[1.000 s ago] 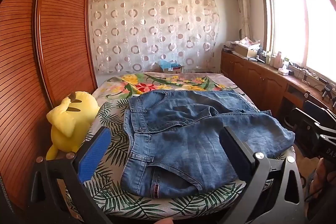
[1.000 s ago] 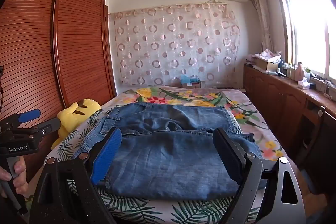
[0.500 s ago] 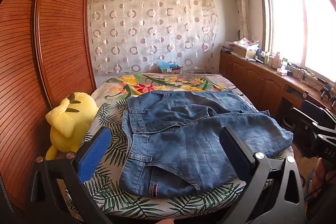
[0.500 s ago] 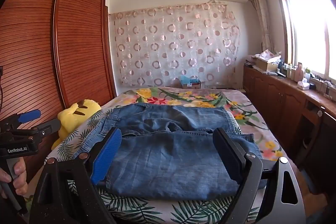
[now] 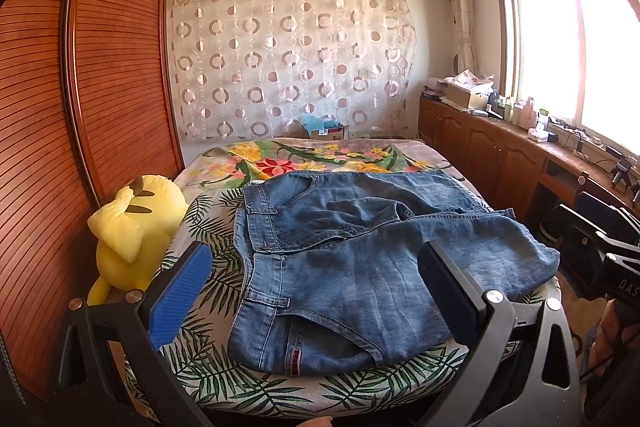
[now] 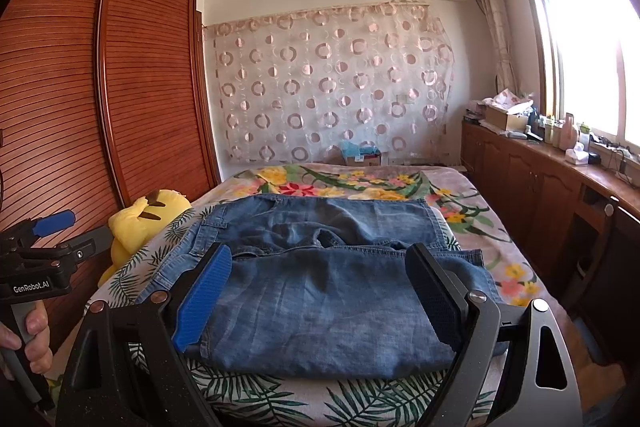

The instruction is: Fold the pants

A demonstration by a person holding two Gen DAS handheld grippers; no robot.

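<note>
Denim pants [image 5: 360, 259] folded on bed [image 5: 224, 375], left gripper [image 5: 316, 303] and right gripper [image 6: 320, 303] level above, both spread wide, empty

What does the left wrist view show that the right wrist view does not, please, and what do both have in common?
Only the left wrist view shows the jeans' waistband with its belt loops and a dark red tag at the near edge. Only the right wrist view shows the left gripper from outside, with a hand on its handle. Both show the jeans lying on the bed, the yellow plush toy beside them, and open jaws holding nothing.
</note>
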